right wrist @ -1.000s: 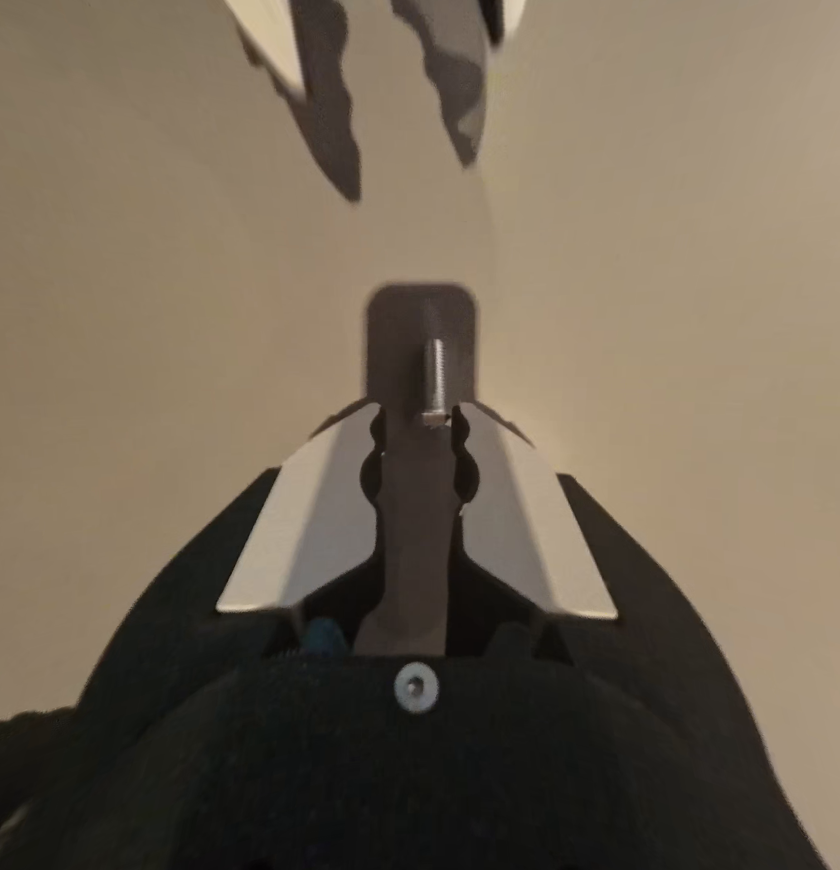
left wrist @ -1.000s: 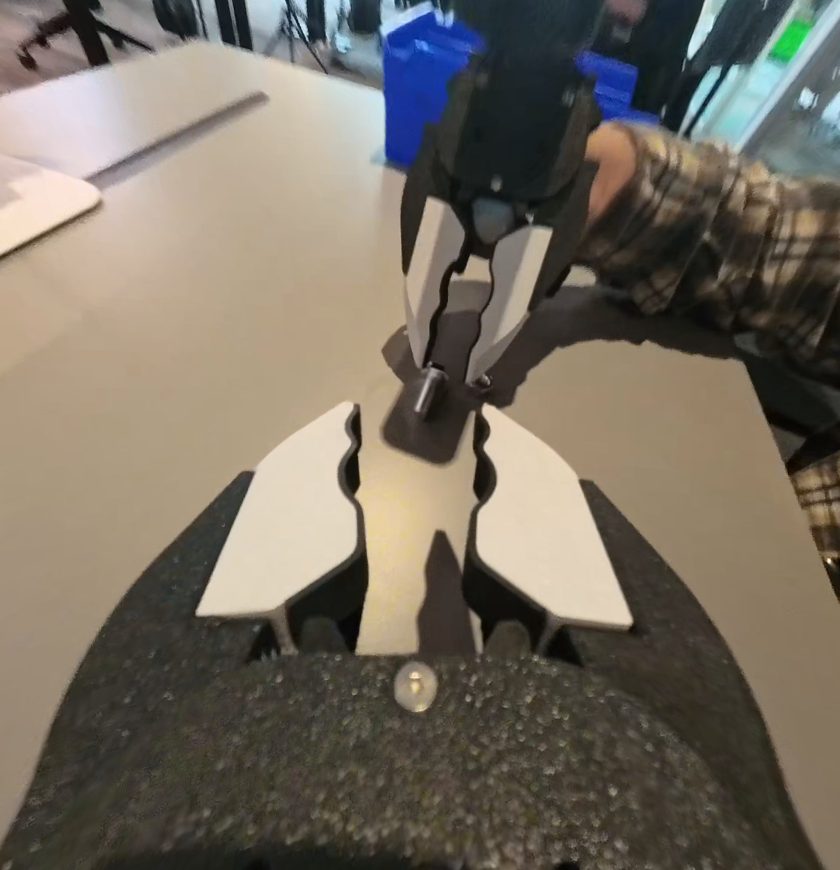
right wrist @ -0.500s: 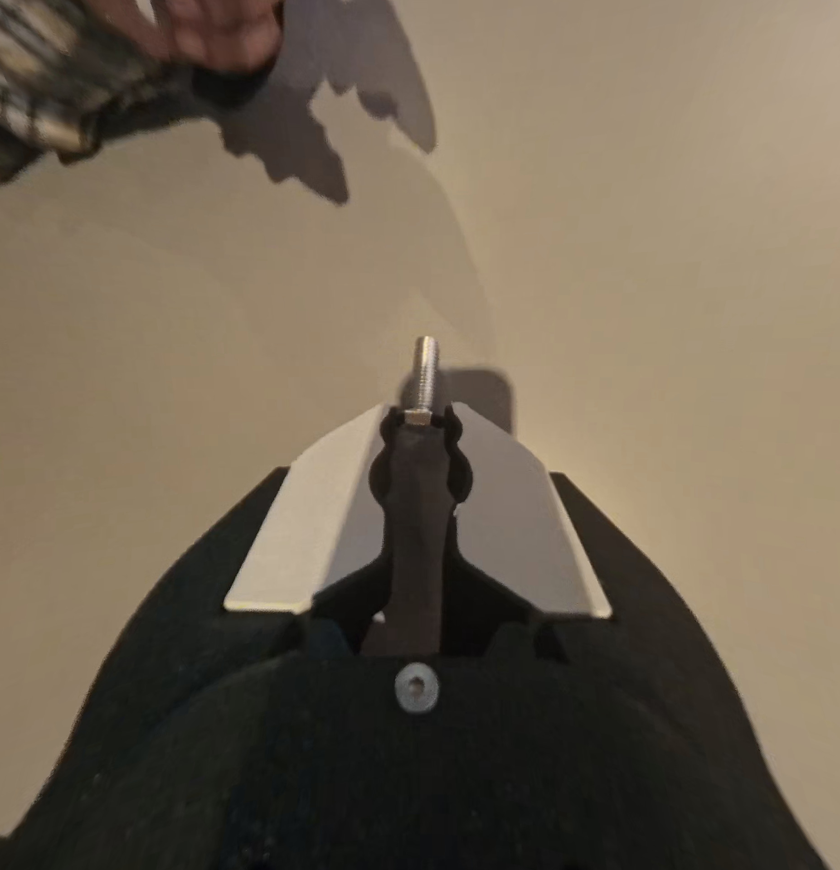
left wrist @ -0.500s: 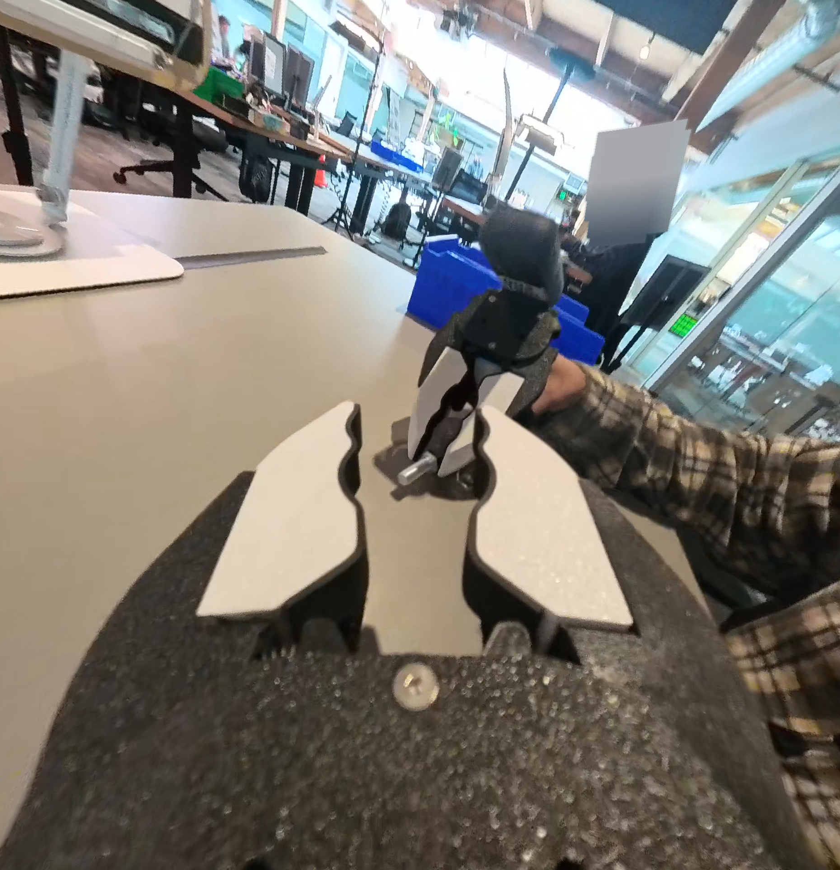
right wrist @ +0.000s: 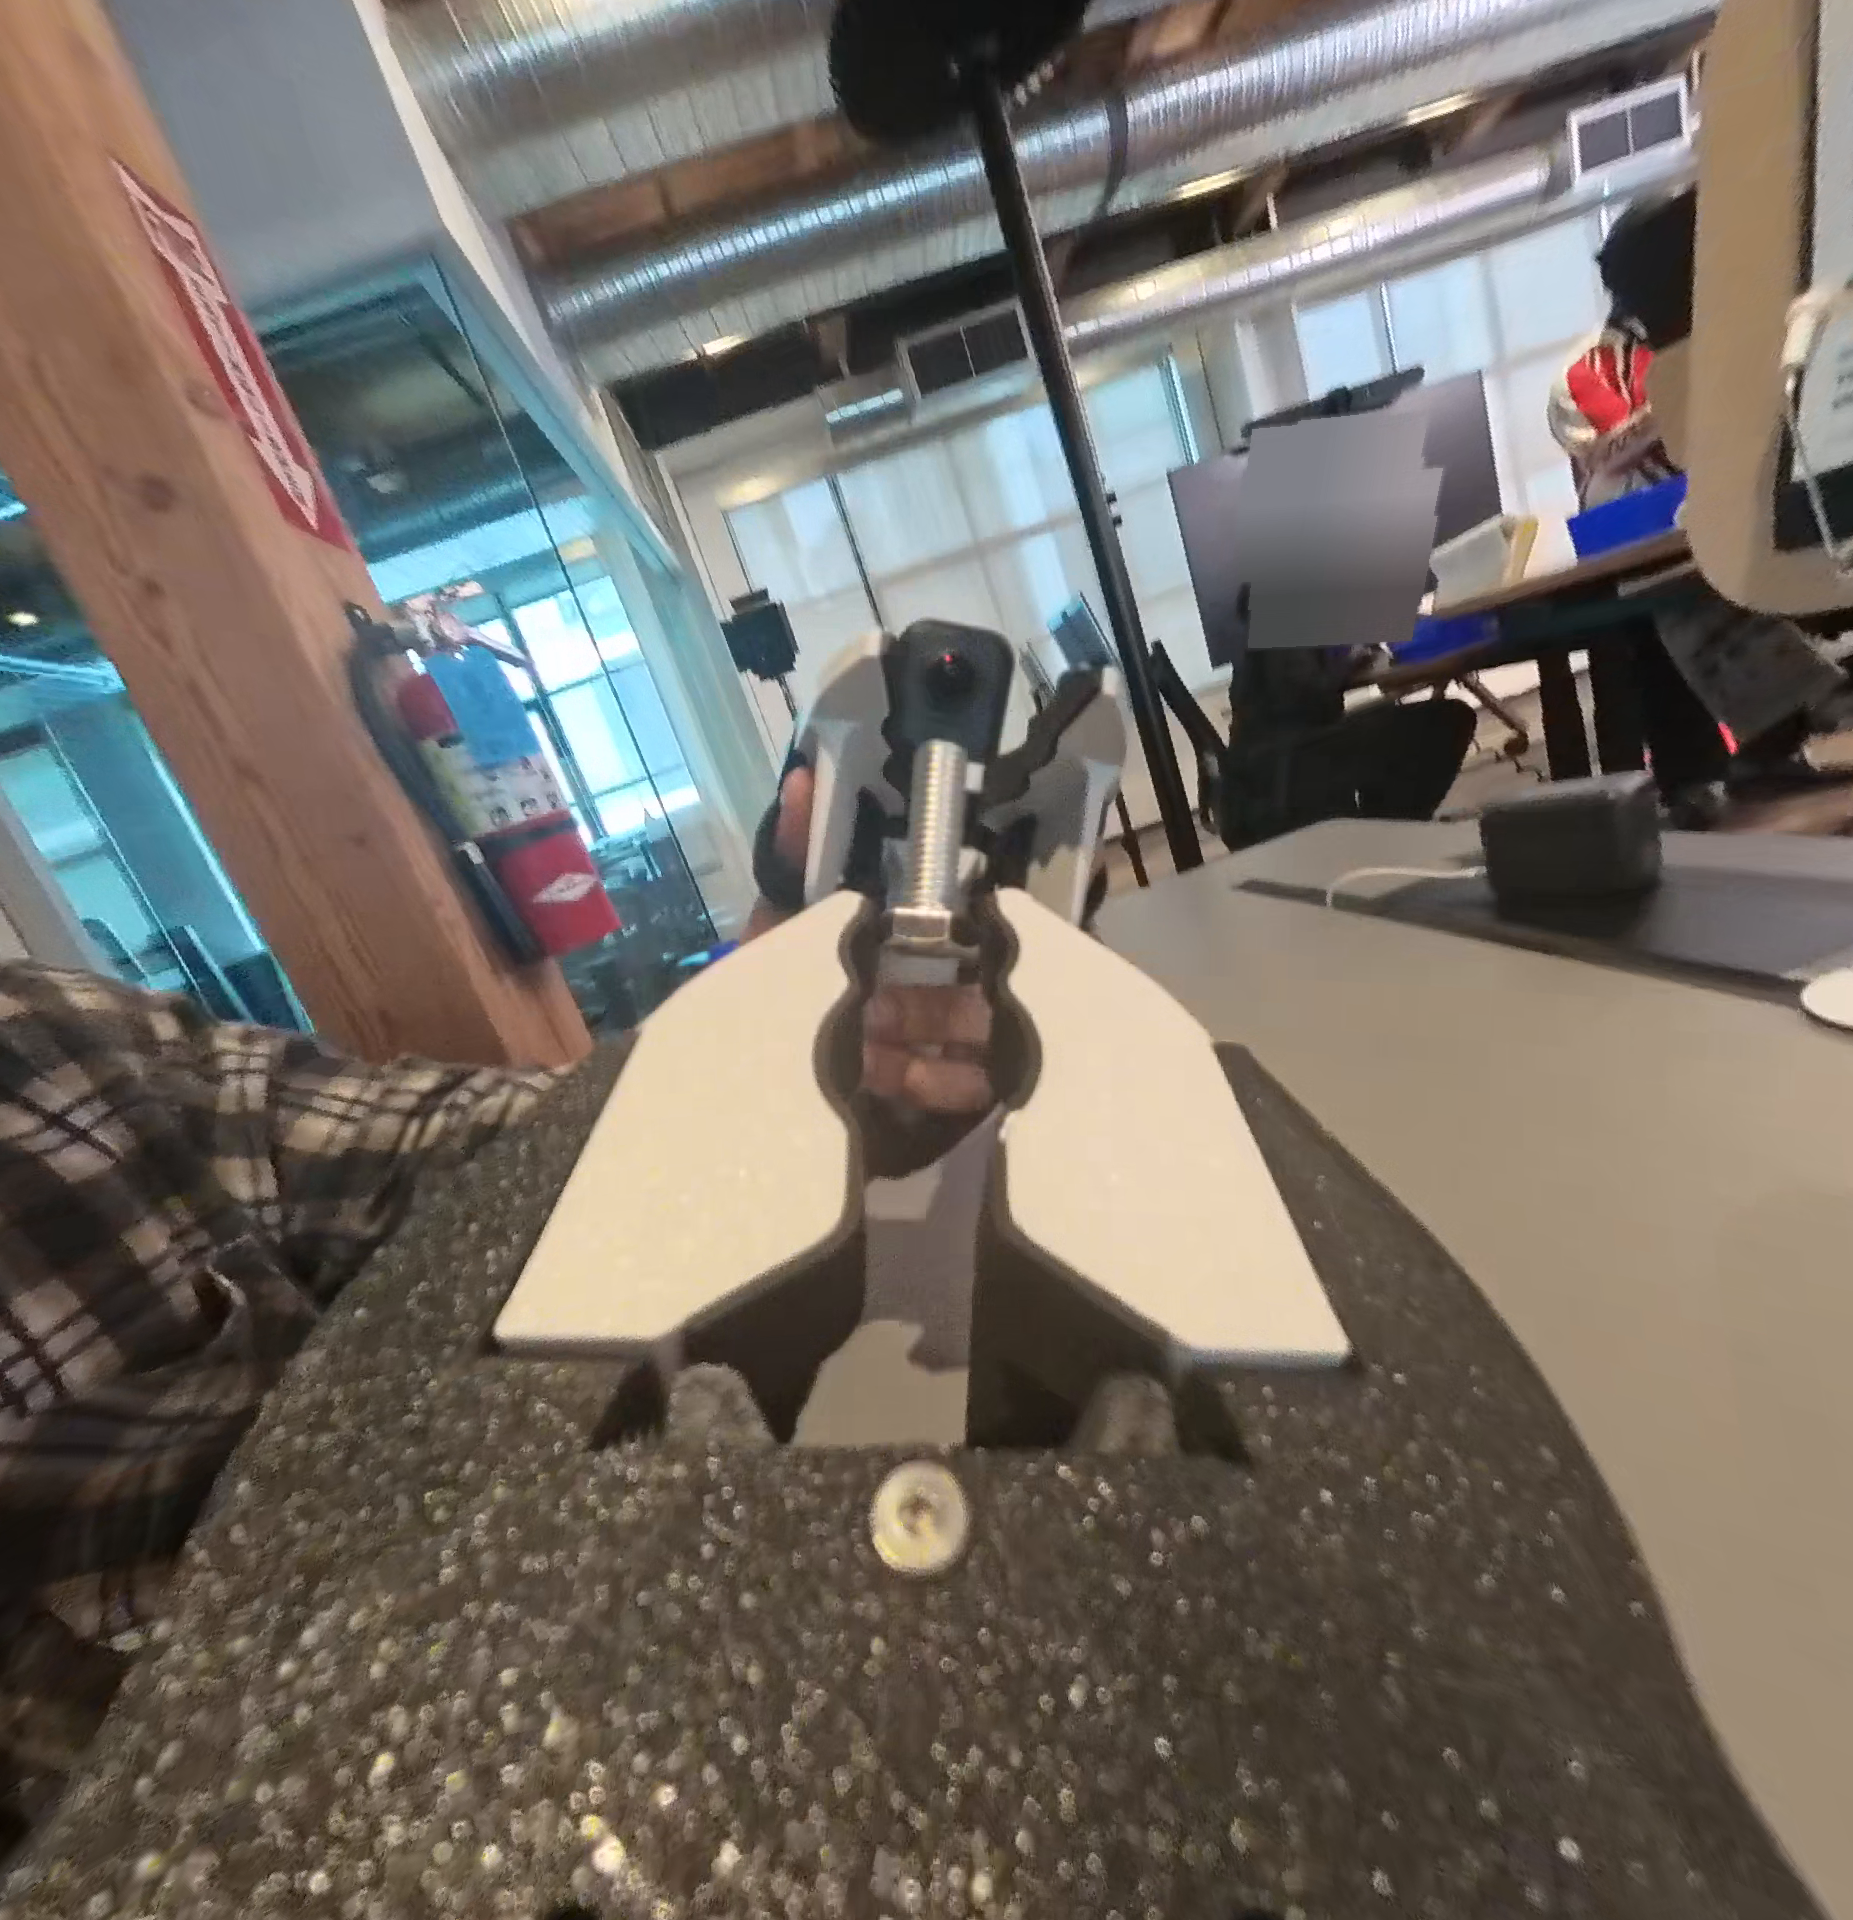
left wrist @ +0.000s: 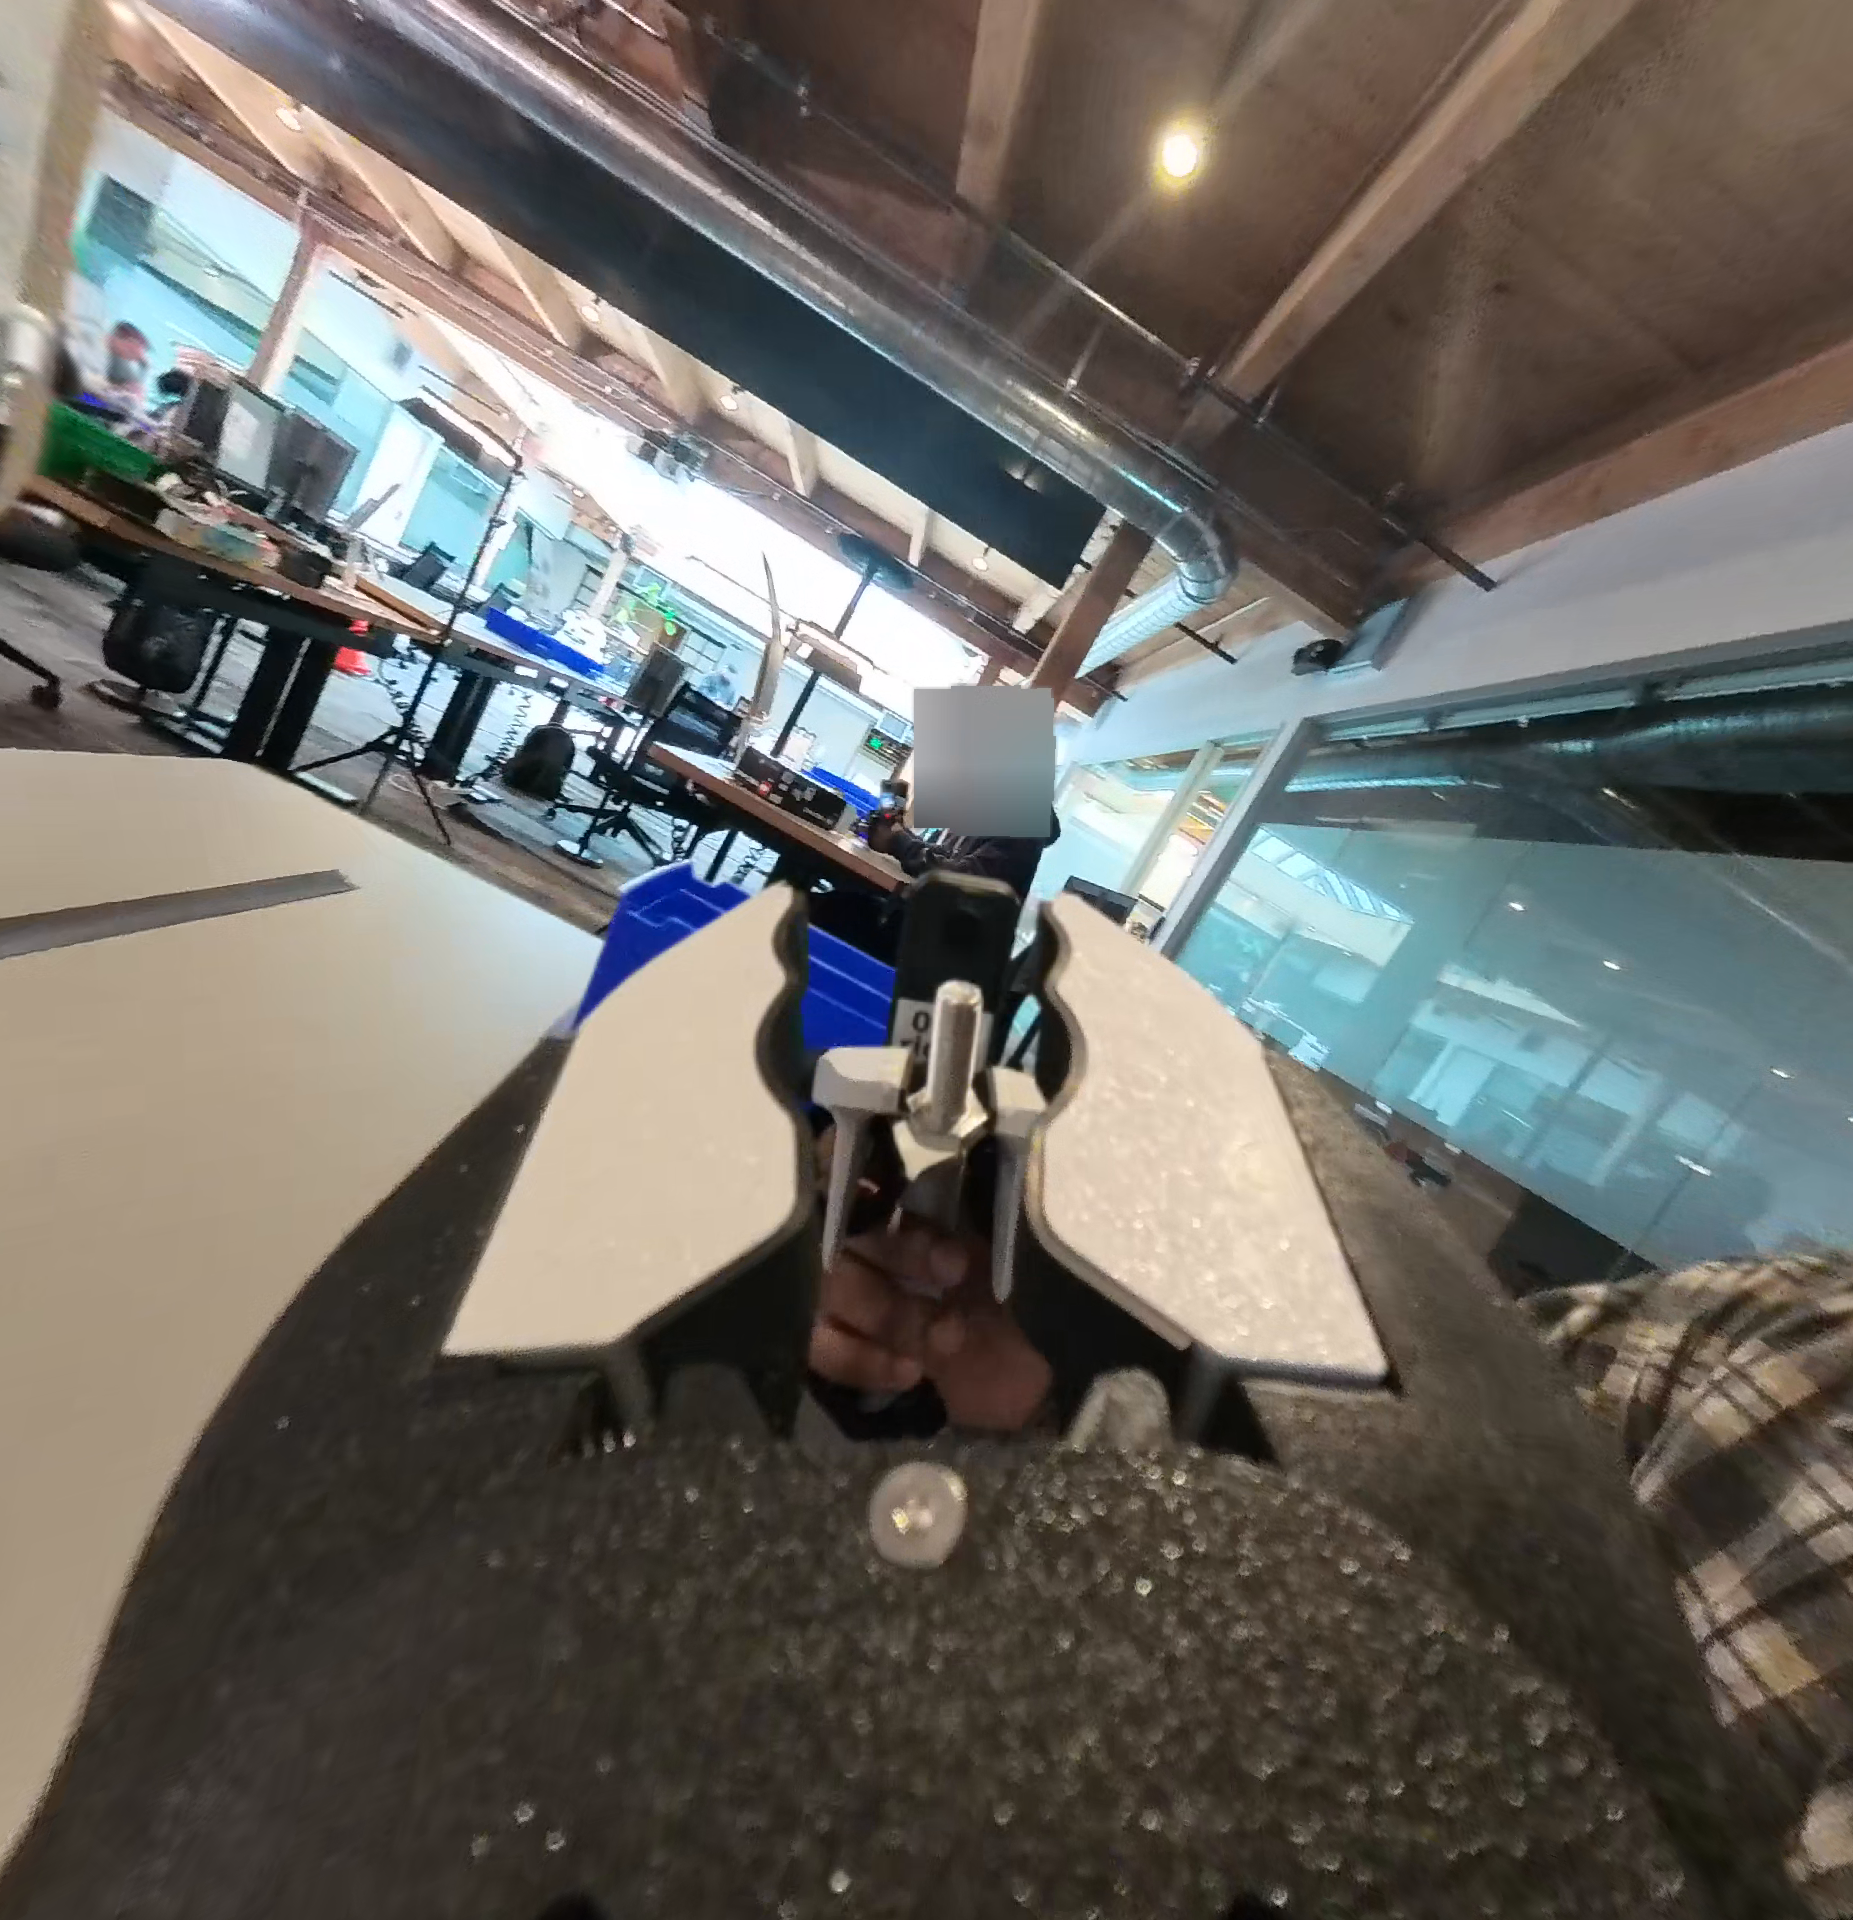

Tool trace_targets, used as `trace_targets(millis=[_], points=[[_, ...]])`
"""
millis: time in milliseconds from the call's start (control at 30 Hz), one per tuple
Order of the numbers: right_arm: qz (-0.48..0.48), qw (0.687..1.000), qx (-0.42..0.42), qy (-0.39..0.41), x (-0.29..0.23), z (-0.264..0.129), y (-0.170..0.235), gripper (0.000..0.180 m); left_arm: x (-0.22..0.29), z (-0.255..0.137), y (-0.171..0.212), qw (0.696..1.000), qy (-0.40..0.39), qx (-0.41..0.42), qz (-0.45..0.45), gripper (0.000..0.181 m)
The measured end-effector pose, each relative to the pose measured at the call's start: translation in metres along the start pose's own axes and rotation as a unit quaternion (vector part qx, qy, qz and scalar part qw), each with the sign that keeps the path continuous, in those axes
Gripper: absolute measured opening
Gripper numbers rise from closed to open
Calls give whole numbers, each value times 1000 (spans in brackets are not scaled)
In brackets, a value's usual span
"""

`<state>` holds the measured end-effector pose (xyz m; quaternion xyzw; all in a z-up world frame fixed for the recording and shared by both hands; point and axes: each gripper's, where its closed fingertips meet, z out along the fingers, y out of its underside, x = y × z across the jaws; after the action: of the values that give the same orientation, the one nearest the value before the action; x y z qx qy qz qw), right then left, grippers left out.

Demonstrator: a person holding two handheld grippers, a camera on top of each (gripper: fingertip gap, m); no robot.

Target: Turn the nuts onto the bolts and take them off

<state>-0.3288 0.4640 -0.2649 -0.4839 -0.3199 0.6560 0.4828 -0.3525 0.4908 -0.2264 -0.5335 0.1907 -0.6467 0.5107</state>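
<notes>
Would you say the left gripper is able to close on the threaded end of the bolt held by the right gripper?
Probably yes: the left gripper is open, the bolt points up between its fingers, and nothing blocks the thread; the right gripper clamps only the head.

Each handheld gripper, the left gripper (left wrist: 920,940) and the right gripper (right wrist: 927,928), has a speckled black foam-textured body, one silver screw (left wrist: 917,1528) at its centre, pale grey wavy-edged fingers (right wrist: 1130,1132), and a plaid flannel sleeve (right wrist: 143,1164) behind it.
</notes>
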Motion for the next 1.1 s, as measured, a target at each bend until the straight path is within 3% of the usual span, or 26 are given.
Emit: trace_targets(millis=[400,800,1100], points=[[20,999,30,-22,-8,2,-3,18,5,15,31,997,1,-53,47,34],[16,999,38,-20,-9,4,-4,18,15,17,33,995,12,-61,76,16],[27,998,45,-24,-9,5,-4,18,15,18,35,995,12,-65,78,14]])
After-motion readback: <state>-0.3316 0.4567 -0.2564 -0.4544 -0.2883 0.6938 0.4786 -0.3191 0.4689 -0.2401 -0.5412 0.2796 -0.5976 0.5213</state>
